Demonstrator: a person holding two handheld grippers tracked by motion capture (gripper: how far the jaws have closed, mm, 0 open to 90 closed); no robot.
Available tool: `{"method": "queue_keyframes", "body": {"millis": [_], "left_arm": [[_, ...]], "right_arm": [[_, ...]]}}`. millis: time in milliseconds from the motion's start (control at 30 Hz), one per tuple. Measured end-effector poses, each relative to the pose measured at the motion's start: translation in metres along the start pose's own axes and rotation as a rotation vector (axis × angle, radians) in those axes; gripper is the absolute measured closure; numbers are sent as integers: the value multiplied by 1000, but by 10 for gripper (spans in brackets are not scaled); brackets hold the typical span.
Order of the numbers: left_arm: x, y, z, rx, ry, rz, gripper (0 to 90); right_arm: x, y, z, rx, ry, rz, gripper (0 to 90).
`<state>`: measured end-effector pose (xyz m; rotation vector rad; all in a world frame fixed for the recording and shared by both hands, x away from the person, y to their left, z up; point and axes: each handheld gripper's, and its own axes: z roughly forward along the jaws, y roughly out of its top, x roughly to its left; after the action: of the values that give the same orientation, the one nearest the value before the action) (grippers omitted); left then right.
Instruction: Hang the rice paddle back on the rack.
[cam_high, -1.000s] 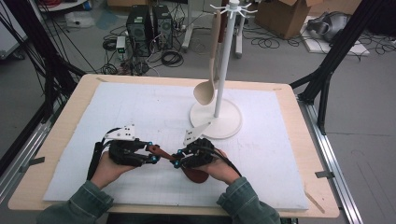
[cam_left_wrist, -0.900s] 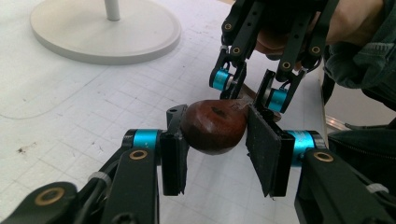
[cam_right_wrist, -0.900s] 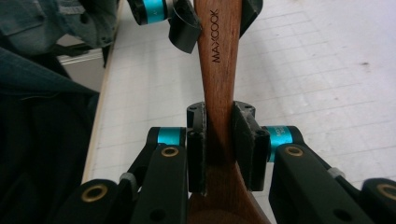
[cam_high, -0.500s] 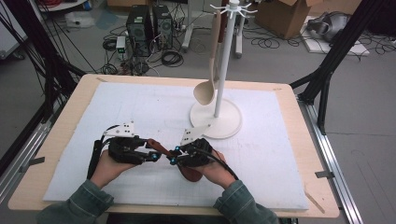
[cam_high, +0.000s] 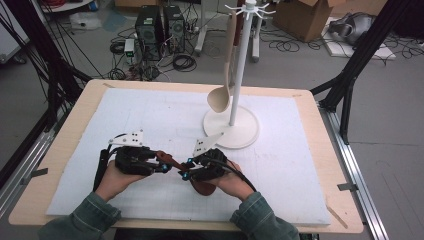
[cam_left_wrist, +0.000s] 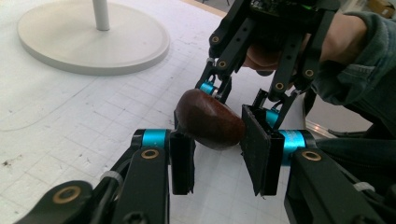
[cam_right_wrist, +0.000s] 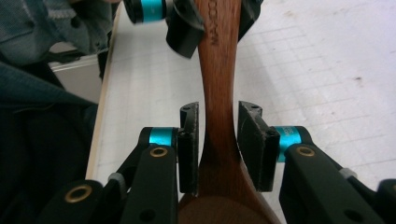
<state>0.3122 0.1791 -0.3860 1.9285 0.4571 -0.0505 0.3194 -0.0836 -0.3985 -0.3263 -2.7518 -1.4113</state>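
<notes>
Near the counter's front edge, the dark spoon (cam_high: 186, 172) bridges both tools. Left tool (cam_left_wrist: 217, 154) has just been closing on its handle end; right tool (cam_right_wrist: 218, 147) has just been opening, pads looking slack around the neck. If the left grip is incomplete, the spoon may drop.

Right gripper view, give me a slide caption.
Dark wooden spoon between the right claw pads, left claw at its handle.
</notes>
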Motion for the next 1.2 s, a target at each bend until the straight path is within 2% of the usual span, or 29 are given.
{"method": "queue_keyframes", "body": {"millis": [133,200,300,500,600,833,900,967,1033,1067,1167,1200], "left_arm": [[1,0,-1,-9,-15,-1,671],[1,1,-1,-13,-23,-3,677],[0,3,-1,-10,-21,3,679],[-3,8,-1,-13,25,4,653],[-3,9,0,-4,31,2,624],[-2,9,-2,-14,23,-7,649],[-1,9,-4,-19,-2,-8,665],[-2,10,-4,-27,-29,-9,683],[-4,11,-4,-21,-30,5,694],[-4,11,-5,-14,-32,15,695],[-5,13,-5,-8,-36,32,697],[-5,14,-5,-7,-37,39,698]], "right_arm": [[-3,-1,-2,-3,22,-4,675],[-4,-1,-3,-5,30,1,702],[-3,0,-4,-9,27,-4,716],[2,3,-5,-33,-33,3,732],[5,6,-3,-53,-57,22,736],[10,9,3,-56,-56,24,737],[9,9,3,-59,-47,32,735],[7,9,2,-65,-12,29,727],[4,9,0,-67,15,29,713],[2,9,-1,-58,39,31,694],[-4,10,-3,-23,70,8,668],[-5,10,-3,-10,86,15,663]]}}
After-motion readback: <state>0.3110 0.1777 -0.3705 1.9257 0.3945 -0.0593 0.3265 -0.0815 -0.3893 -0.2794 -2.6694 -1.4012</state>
